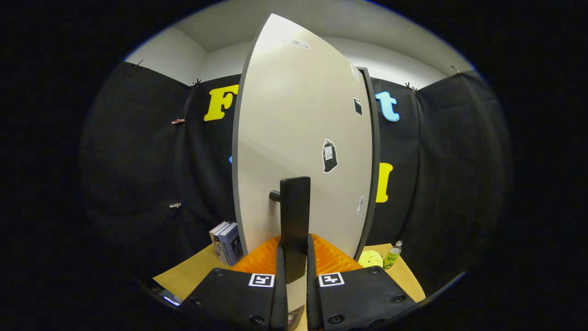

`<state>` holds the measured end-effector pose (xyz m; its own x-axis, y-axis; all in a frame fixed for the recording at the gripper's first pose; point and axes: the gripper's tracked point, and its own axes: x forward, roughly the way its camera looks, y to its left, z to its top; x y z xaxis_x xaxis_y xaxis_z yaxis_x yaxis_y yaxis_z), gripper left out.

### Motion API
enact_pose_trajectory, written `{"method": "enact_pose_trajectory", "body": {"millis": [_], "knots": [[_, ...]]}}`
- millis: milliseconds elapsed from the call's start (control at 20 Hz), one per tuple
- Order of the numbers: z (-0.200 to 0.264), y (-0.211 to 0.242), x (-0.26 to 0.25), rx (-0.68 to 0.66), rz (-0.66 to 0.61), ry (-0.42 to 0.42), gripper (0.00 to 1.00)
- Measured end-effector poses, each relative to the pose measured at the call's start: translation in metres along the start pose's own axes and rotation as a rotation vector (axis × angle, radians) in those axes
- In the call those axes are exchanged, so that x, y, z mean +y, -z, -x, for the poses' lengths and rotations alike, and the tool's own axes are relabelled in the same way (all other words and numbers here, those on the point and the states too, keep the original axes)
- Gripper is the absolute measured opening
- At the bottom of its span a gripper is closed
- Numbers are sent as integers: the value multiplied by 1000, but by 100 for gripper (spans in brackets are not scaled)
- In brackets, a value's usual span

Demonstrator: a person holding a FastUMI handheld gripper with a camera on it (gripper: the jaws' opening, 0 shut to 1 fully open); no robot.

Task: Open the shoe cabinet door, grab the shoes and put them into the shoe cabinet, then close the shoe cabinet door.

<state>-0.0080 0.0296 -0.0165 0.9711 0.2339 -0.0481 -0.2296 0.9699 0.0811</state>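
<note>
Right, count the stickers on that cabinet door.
5 on the cabinet door: one near its top, two along the upper far edge, one above the handle, one lower by that edge. The gripper is shut on the handle; more could be hidden behind it.

You saw the desk (193, 276) carrying the shoe cabinet (298, 138). Left of the cabinet, some boxes (227, 243) stood upright. Right of it lay a yellow disc (370, 259), with a small bottle (392, 257) just beyond.
</note>
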Motion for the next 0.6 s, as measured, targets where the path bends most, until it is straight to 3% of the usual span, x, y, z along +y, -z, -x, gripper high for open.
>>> {"method": "enact_pose_trajectory", "body": {"millis": [600], "knots": [[29, 2, -84, 11, 48, 172, 19]]}}
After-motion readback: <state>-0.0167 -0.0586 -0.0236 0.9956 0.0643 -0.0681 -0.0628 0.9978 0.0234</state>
